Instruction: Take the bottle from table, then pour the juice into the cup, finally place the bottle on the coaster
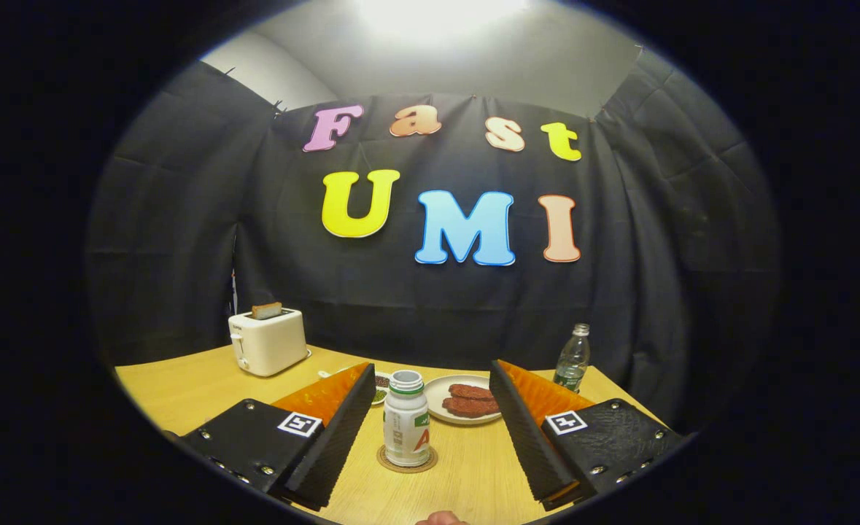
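1. Black cloth walls close in a booth around a pale wooden table (181,394), lit from a bright patch overhead
2. At the lower centre of the frame a white juice bottle (406,419) with a pale screw cap stands upright on a round cork coaster (407,459), which looks like its final resting place, so the task seems at or near its end
3. Its label carries green and red markings, too small and curved to read
4. The gripper (430,430) is spread wide, one finger either side of the bottle and both clear of it, holding nothing; that gap suits either a release or an approach
5. I cannot make out a cup with any certainty; a small dish (381,388) peeks out behind the left finger
6. Behind the bottle a white plate (438,390) holds reddish-brown patties (471,399); a clear water bottle (572,359) stands at the right, a cream toaster (268,341) with a slice of toast (266,310) at the left, all well apart from the coaster
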The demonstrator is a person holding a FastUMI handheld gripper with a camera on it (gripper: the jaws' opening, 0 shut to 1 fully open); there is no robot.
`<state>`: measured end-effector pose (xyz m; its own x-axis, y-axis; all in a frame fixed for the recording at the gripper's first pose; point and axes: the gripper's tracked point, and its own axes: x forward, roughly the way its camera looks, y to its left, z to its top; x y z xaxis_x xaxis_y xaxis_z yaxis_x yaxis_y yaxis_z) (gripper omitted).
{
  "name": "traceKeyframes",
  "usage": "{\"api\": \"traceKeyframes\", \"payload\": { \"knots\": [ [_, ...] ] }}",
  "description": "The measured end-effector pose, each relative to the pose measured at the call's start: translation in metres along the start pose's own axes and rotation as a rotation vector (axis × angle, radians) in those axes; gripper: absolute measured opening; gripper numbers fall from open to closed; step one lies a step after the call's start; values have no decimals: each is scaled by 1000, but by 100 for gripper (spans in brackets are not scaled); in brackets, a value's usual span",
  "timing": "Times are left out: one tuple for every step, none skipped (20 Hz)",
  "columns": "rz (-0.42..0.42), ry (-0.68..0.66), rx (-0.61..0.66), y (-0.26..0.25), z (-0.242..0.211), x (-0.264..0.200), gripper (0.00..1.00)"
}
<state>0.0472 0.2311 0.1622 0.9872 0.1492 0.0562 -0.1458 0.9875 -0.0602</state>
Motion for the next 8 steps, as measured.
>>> {"api": "traceKeyframes", "payload": {
  "knots": [
    [-3,-10,4,-6,5,-8,96],
    [-5,-15,5,-12,7,-15,96],
    [-13,-24,-1,-19,9,-21,96],
    [-23,-29,-9,-29,8,-25,96],
    [-27,-31,-5,-36,7,-30,96],
    [-26,-31,12,-41,3,-35,96],
    [-29,-28,32,-47,-1,-38,96],
    [-29,-28,39,-55,-6,-40,96]
  ]
}}
